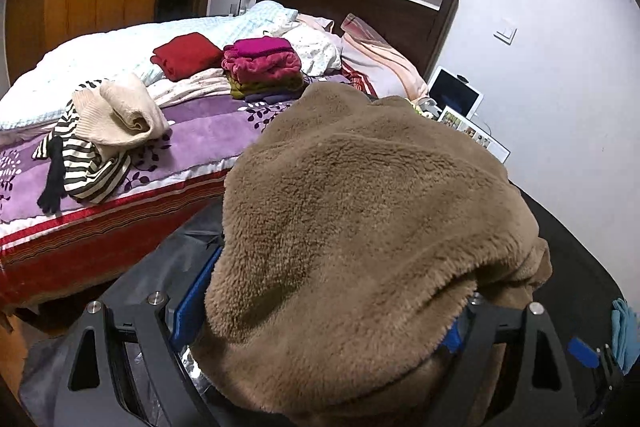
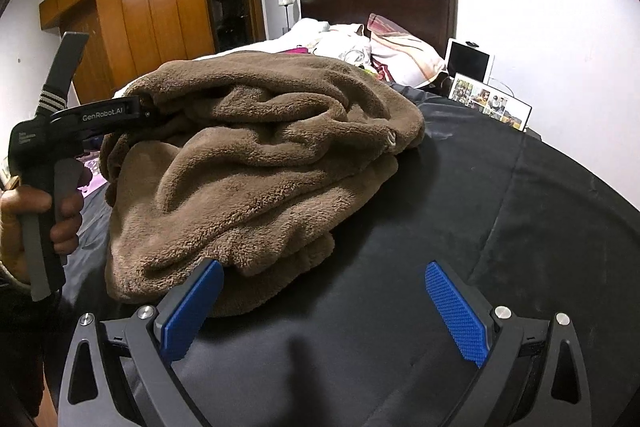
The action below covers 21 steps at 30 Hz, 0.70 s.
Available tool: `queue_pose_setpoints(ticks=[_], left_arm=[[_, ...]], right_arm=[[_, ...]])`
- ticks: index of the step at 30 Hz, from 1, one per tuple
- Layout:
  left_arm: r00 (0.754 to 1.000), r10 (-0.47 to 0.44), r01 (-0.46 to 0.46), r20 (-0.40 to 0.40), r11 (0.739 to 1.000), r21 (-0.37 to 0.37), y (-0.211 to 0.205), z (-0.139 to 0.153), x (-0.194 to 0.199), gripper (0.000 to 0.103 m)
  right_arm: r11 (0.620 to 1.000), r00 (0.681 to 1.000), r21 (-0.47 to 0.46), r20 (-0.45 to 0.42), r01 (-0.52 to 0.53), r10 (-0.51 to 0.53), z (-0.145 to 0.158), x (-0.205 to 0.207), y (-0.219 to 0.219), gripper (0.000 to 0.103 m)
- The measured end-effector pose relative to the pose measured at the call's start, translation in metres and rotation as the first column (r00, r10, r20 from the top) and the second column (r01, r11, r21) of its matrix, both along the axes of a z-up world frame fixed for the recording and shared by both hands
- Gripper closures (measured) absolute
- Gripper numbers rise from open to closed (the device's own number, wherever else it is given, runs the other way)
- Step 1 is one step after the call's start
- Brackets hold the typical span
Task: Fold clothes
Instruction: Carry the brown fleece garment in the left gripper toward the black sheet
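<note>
A thick brown fleece garment (image 1: 360, 187) lies bundled in folds on a dark cloth-covered surface (image 2: 480, 207). In the left wrist view it fills the whole gap of my left gripper (image 1: 340, 279), bulging over both blue pads, which press on it. From the right wrist view, the left gripper (image 2: 136, 115) clamps the bundle's left edge, held by a person's hand (image 2: 60, 219). My right gripper (image 2: 324, 269) stands wide open at the front edge of the brown fleece garment (image 2: 260, 155). Its left pad (image 2: 192, 307) touches the fleece; only dark cloth lies between the fingers.
Left of the surface stands a bed with a purple cover (image 1: 208, 135). On it lie a stack of folded clothes (image 1: 264, 67), a folded red garment (image 1: 186, 55) and a loose cream sweater (image 1: 116, 115) over a striped one. A tablet (image 2: 470, 61) and a photo frame (image 2: 492, 105) stand by the wall.
</note>
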<state>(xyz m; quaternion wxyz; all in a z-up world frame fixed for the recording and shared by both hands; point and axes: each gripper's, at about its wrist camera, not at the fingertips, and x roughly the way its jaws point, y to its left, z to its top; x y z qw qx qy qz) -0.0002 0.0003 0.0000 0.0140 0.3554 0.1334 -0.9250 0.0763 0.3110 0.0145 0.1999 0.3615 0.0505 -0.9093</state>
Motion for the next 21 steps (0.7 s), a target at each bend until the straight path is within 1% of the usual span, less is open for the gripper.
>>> queue_pose_setpoints(ticks=[1, 2, 3, 4, 5, 7, 8, 10, 12, 18, 19, 21], left_arm=[[1.0, -0.005, 0.005, -0.004, 1.0, -0.001, 0.004, 0.001, -0.003, 0.02], [1.0, -0.018, 0.018, -0.004, 1.0, -0.001, 0.01, 0.001, -0.006, 0.032], [1.0, -0.031, 0.031, -0.004, 1.0, 0.0, 0.016, 0.001, -0.01, 0.039], [0.999, -0.04, 0.04, -0.002, 0.999, -0.001, 0.025, 0.002, -0.017, 0.053], [0.999, -0.049, 0.049, -0.001, 0.999, -0.001, 0.034, 0.003, -0.023, 0.063], [0.998, -0.052, 0.052, -0.019, 0.999, -0.009, 0.042, 0.008, -0.009, 0.069], [0.998, -0.055, 0.055, -0.027, 0.998, -0.017, 0.045, 0.01, -0.004, 0.071], [0.997, -0.067, 0.064, -0.045, 0.996, -0.059, 0.059, 0.015, -0.001, 0.072], [0.994, -0.085, 0.08, -0.064, 0.994, -0.077, 0.062, 0.023, -0.009, 0.072], [0.984, -0.147, 0.139, -0.097, 0.987, -0.079, 0.084, 0.046, 0.004, 0.074], [0.982, -0.158, 0.152, -0.102, 0.986, -0.064, 0.084, 0.048, 0.007, 0.074], [0.976, -0.183, 0.177, -0.116, 0.982, -0.059, 0.089, 0.053, 0.012, 0.074]], right_arm=[[1.0, 1.0, -0.002, 0.002, 0.0, 0.0, -0.001, 0.0, 0.0, 0.0], [1.0, 1.0, -0.002, 0.002, -0.001, 0.001, -0.001, 0.0, 0.0, 0.0], [1.0, 1.0, -0.002, 0.001, -0.002, 0.002, -0.001, 0.0, 0.0, 0.0], [1.0, 1.0, -0.001, 0.0, -0.002, 0.002, -0.002, 0.0, 0.0, 0.0], [1.0, 1.0, -0.001, -0.004, -0.002, 0.002, -0.002, 0.0, 0.0, 0.0], [1.0, 1.0, -0.002, -0.017, 0.0, 0.0, 0.0, 0.002, 0.001, 0.0], [1.0, 1.0, -0.005, -0.027, 0.004, -0.004, 0.001, 0.004, 0.003, 0.0], [1.0, 0.998, -0.011, -0.051, 0.021, -0.022, 0.005, 0.006, 0.007, 0.0], [0.999, 0.997, -0.021, -0.066, 0.047, -0.049, 0.009, 0.007, 0.014, 0.0], [0.99, 0.99, -0.056, -0.05, 0.128, -0.131, 0.012, 0.004, 0.036, 0.0], [0.989, 0.989, -0.059, -0.048, 0.135, -0.138, 0.012, 0.005, 0.038, 0.0], [0.987, 0.987, -0.062, -0.052, 0.146, -0.149, 0.013, 0.006, 0.043, 0.0]])
